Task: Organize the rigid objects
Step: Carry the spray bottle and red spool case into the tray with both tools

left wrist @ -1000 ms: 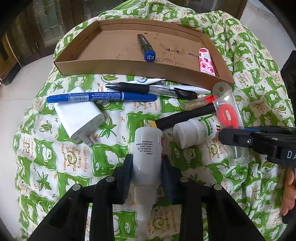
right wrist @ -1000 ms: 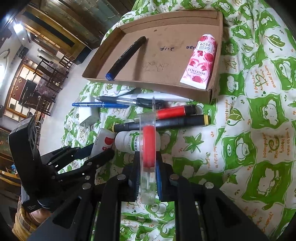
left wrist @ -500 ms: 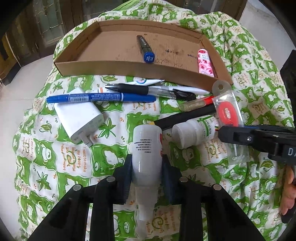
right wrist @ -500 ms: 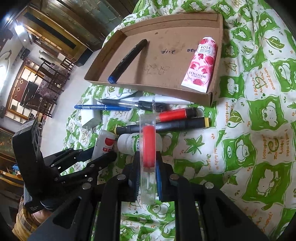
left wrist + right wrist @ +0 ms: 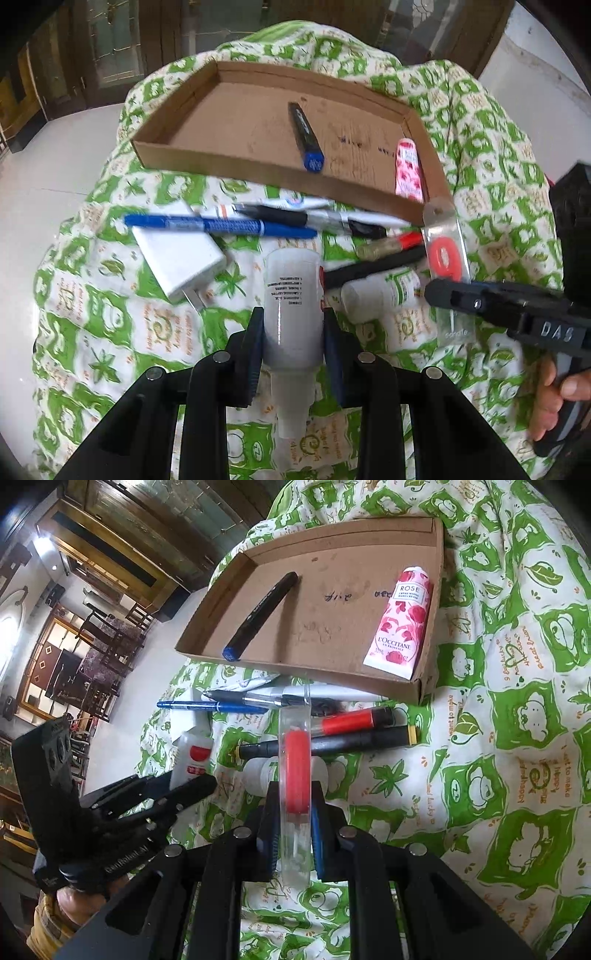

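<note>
While the left gripper (image 5: 293,334) stays clamped on the white bottle (image 5: 293,295), the left wrist view has pulled up and back since a second ago: the bottle has come up off the green-and-white frog-print cloth (image 5: 92,332), the cardboard tray (image 5: 280,173) sits lower and smaller in frame, more floor and dark cabinets show behind, and the picture is motion-blurred. Bottle: white plastic, small black print down its side, red patch at the right edge, narrow translucent cap end pointing back toward the camera, pads pressing on both flanks. Left on the cloth: white charger (image 5: 177,254), blue pen (image 5: 218,225), black pen (image 5: 306,219), red marker (image 5: 391,245), black marker (image 5: 373,266), second white bottle with green label (image 5: 380,297). In the tray: black marker with blue cap (image 5: 304,138) and pink rose tube (image 5: 408,171). At right, the right gripper (image 5: 448,299) holds a clear pack with an orange-red roll (image 5: 445,258); a hand (image 5: 554,391) grips its handle.

Right wrist view barely differs from earlier. The right gripper (image 5: 293,836) is closed tight on the clear pack (image 5: 295,797), held edge-on and upright, red roll inside. The tray (image 5: 295,664) lies beyond with the blue-capped marker (image 5: 262,614) and the L'Occitane rose hand cream (image 5: 399,622) against its right wall. At left, the left gripper (image 5: 177,790) carries the white bottle (image 5: 194,757), red round mark facing out, now higher against the cloth.
</note>
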